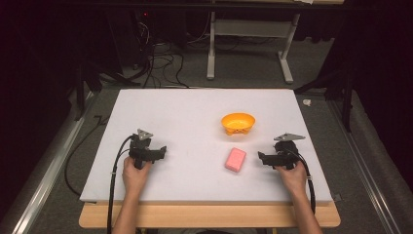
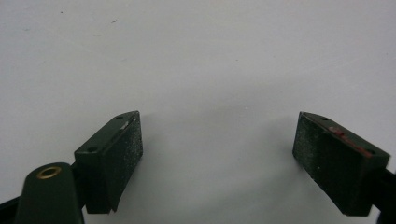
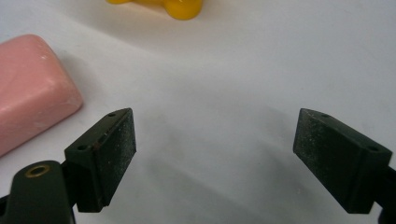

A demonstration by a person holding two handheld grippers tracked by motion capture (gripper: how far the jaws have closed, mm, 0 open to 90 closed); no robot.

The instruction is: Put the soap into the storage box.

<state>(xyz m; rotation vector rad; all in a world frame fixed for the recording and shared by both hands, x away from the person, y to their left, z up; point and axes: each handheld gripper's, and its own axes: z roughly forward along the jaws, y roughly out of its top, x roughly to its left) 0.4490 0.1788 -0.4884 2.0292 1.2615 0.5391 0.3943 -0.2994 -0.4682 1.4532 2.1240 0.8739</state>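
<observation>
A pink soap bar (image 1: 235,159) lies flat on the white table top (image 1: 195,112), just in front of an orange bowl (image 1: 238,123). My right gripper (image 1: 263,159) rests on the table a short way right of the soap, pointing toward it, open with nothing between its jaws. In the right gripper view the soap bar (image 3: 32,88) sits left of the jaws and the bowl's foot (image 3: 163,7) at the top edge; my right gripper (image 3: 215,156) stands wide apart over bare table. My left gripper (image 1: 160,152) rests at the front left, and in its own view my left gripper (image 2: 217,158) is open over bare white surface.
The white top sits on a wooden table whose front edge (image 1: 209,214) shows below my hands. Cables (image 1: 160,63) and a grey table frame (image 1: 248,44) stand on the floor beyond the far edge. A metal rail (image 1: 44,180) runs along the left.
</observation>
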